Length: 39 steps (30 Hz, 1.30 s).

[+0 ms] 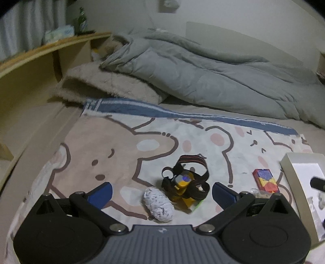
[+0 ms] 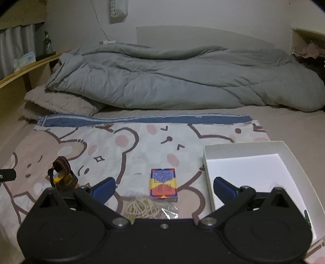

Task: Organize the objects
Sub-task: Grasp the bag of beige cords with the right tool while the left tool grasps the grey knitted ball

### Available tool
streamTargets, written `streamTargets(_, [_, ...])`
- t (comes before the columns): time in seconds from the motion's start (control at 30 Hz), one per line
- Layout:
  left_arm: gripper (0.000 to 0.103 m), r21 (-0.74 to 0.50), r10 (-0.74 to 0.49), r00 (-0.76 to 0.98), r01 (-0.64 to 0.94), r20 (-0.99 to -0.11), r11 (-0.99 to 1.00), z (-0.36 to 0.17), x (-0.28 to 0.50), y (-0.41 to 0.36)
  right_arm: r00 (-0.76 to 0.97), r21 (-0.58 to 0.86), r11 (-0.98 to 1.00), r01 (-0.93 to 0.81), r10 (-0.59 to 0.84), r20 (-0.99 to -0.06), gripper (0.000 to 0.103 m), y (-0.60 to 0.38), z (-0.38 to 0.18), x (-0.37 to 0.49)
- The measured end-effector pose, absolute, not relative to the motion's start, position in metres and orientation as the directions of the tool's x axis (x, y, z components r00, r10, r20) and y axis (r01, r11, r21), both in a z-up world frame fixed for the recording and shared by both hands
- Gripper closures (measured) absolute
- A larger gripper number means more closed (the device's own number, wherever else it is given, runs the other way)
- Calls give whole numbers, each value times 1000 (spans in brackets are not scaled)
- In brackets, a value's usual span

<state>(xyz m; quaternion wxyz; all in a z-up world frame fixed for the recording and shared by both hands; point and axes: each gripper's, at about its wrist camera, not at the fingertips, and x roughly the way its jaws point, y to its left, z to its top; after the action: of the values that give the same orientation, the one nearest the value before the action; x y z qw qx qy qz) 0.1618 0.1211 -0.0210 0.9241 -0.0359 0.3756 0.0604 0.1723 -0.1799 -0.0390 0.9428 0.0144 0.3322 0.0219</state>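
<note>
A bed (image 2: 284, 123) with a beige sheet fills the room's middle, set against a pale wall (image 2: 203, 14). A rumpled grey duvet (image 2: 162, 81) lies heaped across its far side, partly over a fuzzy beige blanket (image 2: 59, 103) at the left. A wooden shelf (image 1: 40, 50) runs along the bed's left side, carrying a tissue box (image 1: 59, 33) and a green bottle (image 1: 81, 20), with curtains behind them.

On the near half of the bed lies a cartoon bear cloth (image 2: 121, 146) with a blue band along its far edge. A white open box (image 2: 264, 168) sits on the cloth's right side, its inside mostly bare in the right wrist view. Left of it, apart, lies a colourful card pack (image 2: 163, 184), and just in front of that a clear bag of rubber bands (image 2: 146, 209). Further left stands a yellow headlamp (image 1: 183, 182) with dark straps, and a rolled grey-white cloth bundle (image 1: 158, 205) rests just beside it.

The left gripper (image 1: 161, 192) hovers over the headlamp and bundle, its blue fingers (image 1: 101, 193) released and spread wide. The right gripper (image 2: 164, 189) hangs above the card pack, fingers (image 2: 223, 188) likewise spread apart, grasping nothing.
</note>
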Motion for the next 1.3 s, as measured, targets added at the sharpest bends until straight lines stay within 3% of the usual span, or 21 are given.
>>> streamTargets(0.43, [3,-112,78,561,-297,-824,948,-77,205,154,673,86,996,-15,74,-736,0,-179,-81,210])
streamTargets(0.5, [10,-143,59,549,-319,-834,937,-85,212,156,635,122,993,5,91,-767,0,-180,-90,216])
streamTargets(0.77, [23,-162,65,474,-423,-878,892,-118,235,167,577,239,965,111,134,-806,0,-176,-115,234])
streamTargets(1.3, [25,-140,57,425,-417,-903,898,-146,255,166,511,140,983,117,61,-857,0,-154,-160,265])
